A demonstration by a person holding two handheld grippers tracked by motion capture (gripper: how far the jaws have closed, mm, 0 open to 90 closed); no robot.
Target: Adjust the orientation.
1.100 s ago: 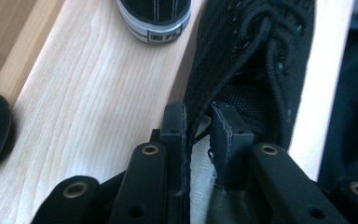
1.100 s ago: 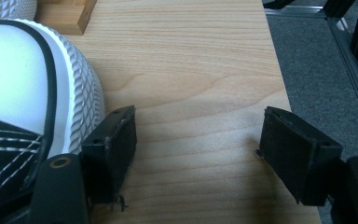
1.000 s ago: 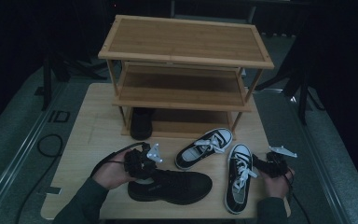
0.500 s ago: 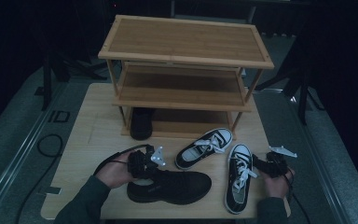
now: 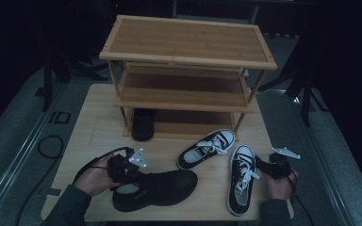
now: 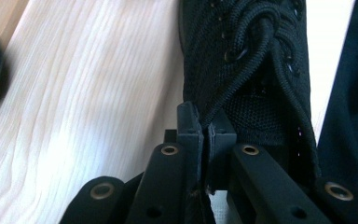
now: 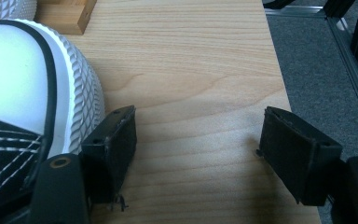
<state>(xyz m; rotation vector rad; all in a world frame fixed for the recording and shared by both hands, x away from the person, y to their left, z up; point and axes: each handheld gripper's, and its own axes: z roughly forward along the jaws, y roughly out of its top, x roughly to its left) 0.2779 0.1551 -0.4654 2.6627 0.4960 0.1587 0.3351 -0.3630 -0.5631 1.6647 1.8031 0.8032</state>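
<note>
— Low in the frame of the high view, left of centre, the left tongs (image 5: 133, 170) sit at the heel end of the black shoe (image 5: 162, 187), which lies on its sole on the table (image 5: 99, 132). Any writing to read?

— Faint pale marks show on the side of that shoe, too small to read. A grey floor mat at the left edge carries what looks like "ID".

— What does the left gripper view add?

— Up close, the left tongs (image 6: 206, 133) have just closed, and they pinch the shoe's black fabric by the laces (image 6: 249, 32).

— And the other side?

— The right tongs (image 7: 198, 151) stand wide with bare table between them; one jaw is just beside the white rubber toe of a black-and-white sneaker (image 7: 37, 88). From above, a second such sneaker (image 5: 206, 149) lies near the wooden rack (image 5: 188, 61), and another dark shoe (image 5: 143, 124) stands on its bottom shelf.
</note>
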